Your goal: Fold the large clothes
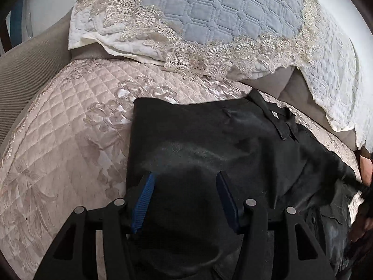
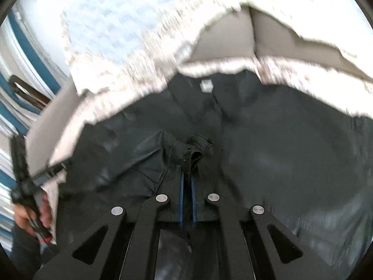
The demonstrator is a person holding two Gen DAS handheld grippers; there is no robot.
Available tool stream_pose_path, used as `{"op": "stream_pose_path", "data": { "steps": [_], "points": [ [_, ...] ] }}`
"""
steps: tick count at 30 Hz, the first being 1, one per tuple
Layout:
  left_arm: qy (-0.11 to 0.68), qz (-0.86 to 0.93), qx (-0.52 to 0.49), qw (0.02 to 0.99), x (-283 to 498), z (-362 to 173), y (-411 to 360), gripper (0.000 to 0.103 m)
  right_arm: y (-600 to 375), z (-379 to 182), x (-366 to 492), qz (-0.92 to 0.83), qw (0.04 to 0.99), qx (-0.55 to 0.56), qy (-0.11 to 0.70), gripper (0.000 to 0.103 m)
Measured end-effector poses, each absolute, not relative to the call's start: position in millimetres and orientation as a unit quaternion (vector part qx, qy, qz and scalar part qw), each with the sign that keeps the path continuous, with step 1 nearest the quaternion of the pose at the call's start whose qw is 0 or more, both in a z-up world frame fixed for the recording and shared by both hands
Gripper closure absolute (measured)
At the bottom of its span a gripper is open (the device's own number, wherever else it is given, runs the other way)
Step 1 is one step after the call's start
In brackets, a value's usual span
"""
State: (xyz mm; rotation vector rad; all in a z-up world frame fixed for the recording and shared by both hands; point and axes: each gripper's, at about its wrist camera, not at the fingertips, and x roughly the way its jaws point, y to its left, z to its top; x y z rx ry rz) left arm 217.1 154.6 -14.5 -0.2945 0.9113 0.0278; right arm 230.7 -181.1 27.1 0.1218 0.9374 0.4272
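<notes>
**Black garment spread on quilted sofa seat**

The black garment point(image 1: 209, 144) lies on the beige quilted cover point(image 1: 65, 144) of a sofa seat, its collar with a white label point(image 2: 205, 85) toward the backrest. The left tongs point(image 1: 185, 186) hover over the cloth with blue pads point(image 1: 143, 200) spread apart. The right tongs point(image 2: 187, 182) are pressed together, pinching a bunched fold of the garment; that view is blurred. A lace-edged blue and white throw point(image 1: 209, 18) drapes the backrest.

Soft, even daylight — left view sharp, right view motion-blurred, both bowed at fisheye edges.
</notes>
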Motion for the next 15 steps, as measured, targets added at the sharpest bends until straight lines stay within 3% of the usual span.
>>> {"op": "stream_pose_path", "data": {
  "steps": [3, 6, 15],
  "points": [
    [0.432, 0.031, -0.134, 0.891, 223.5, -16.1, 158.0, 0.046, -178.9, 31.3, 252.0, 0.210, 0.876, 0.047, 0.432, 0.097],
    [0.440, 0.042, -0.140, 0.886, 227.1, -19.2, 163.7, 0.047, -182.1, -5.9, 280.3, 0.182, 0.850, 0.041, 0.493, 0.092],
    [0.422, -0.002, -0.127, 0.898, 194.2, -0.2, 144.5, 0.045, -190.2, -19.8, 240.8, 0.199, 0.857, 0.023, 0.476, 0.086]
  ]
}}
